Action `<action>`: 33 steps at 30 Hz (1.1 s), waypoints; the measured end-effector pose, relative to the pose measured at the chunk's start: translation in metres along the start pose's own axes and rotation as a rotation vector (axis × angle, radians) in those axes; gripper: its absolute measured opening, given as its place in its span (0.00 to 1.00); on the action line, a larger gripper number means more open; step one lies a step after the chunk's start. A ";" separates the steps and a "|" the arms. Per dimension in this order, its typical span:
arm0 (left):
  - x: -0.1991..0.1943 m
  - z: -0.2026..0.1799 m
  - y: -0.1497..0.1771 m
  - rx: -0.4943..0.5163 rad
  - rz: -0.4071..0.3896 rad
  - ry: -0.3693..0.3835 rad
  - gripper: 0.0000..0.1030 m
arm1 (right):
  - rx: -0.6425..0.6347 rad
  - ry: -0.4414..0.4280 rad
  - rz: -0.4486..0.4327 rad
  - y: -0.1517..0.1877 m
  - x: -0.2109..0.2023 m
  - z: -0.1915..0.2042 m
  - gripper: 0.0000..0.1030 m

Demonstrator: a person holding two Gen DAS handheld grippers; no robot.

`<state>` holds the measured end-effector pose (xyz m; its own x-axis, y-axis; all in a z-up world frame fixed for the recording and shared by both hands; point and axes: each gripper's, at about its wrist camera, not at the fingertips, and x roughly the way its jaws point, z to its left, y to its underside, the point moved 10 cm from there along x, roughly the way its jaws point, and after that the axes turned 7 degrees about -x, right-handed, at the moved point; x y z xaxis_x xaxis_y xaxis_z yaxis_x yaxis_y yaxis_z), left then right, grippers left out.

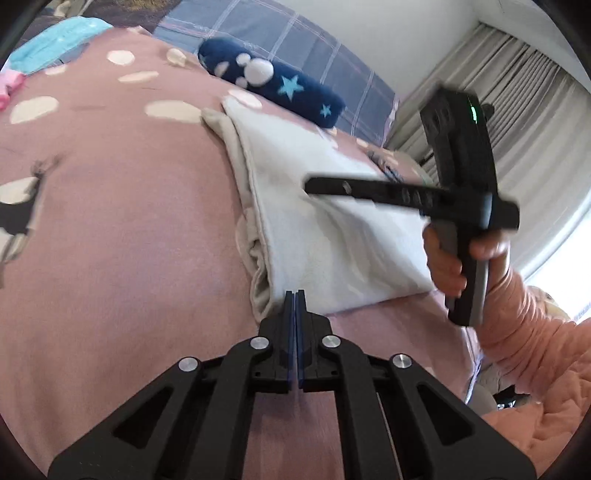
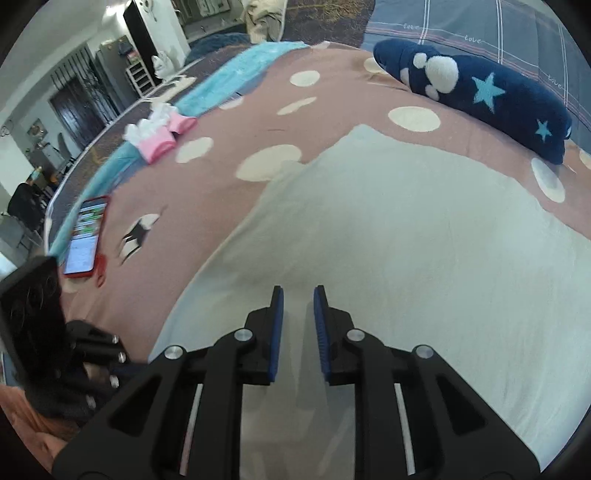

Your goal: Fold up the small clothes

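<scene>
The folded pale garment (image 1: 332,229) lies on the pink spotted bedspread (image 1: 122,229), its long axis running in the left wrist view from the upper centre of the frame down toward the lower right. It looks off-white, soft and lightly creased, with beige layers showing along its left edge. The word "love" reads faintly on the grey checked quilt (image 2: 480,33) at upper right. The left gripper (image 1: 295,295) is clenched, tips at the garment's near edge. The right gripper (image 2: 298,295) is released, above the cloth
</scene>
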<state>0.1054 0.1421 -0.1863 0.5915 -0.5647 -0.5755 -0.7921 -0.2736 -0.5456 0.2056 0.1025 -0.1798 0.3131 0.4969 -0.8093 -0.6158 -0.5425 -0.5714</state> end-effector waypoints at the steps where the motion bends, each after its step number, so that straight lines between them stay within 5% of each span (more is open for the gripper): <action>1: -0.008 0.001 -0.002 0.016 -0.024 -0.017 0.03 | -0.021 0.006 -0.005 0.006 -0.007 0.003 0.18; 7: -0.033 0.045 -0.040 -0.076 -0.107 -0.172 0.13 | -0.167 -0.030 -0.007 0.036 -0.027 0.047 0.25; 8: -0.035 0.049 -0.045 -0.098 -0.102 -0.165 0.29 | -0.207 -0.028 -0.005 0.040 -0.028 0.057 0.27; 9: -0.031 0.054 -0.059 -0.124 -0.094 -0.159 0.35 | -0.262 -0.024 -0.003 0.045 -0.028 0.071 0.31; 13: 0.017 0.057 -0.111 -0.136 0.033 -0.047 0.41 | -0.557 0.120 -0.002 0.063 -0.021 0.122 0.37; 17: 0.070 0.063 -0.139 -0.185 0.123 -0.008 0.44 | -0.697 0.306 -0.002 0.064 -0.006 0.135 0.37; 19: 0.087 0.062 -0.153 -0.196 0.114 0.022 0.42 | -0.696 0.358 -0.012 0.057 -0.002 0.135 0.37; 20: 0.096 0.063 -0.164 -0.209 0.103 0.031 0.11 | -0.706 0.385 -0.018 0.055 0.000 0.136 0.37; 21: 0.102 0.062 -0.169 -0.212 0.100 0.023 0.05 | -0.721 0.409 -0.025 0.052 0.002 0.137 0.30; 23: 0.098 0.056 -0.175 -0.207 0.067 0.026 0.03 | -0.741 0.416 -0.040 0.047 0.011 0.141 0.03; 26: 0.079 0.045 -0.176 -0.093 0.003 0.001 0.04 | -0.709 0.386 -0.077 0.041 0.006 0.148 0.02; 29: 0.087 0.072 -0.167 -0.068 0.027 -0.160 0.01 | -0.739 0.366 -0.072 0.049 0.008 0.150 0.02; 33: 0.065 0.083 -0.171 -0.123 -0.020 -0.147 0.01 | -0.740 0.374 -0.099 0.055 0.005 0.152 0.14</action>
<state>0.2914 0.2165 -0.1811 0.6161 -0.4406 -0.6529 -0.7869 -0.3817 -0.4849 0.0634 0.1786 -0.1948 0.6402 0.3789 -0.6682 0.0206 -0.8781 -0.4781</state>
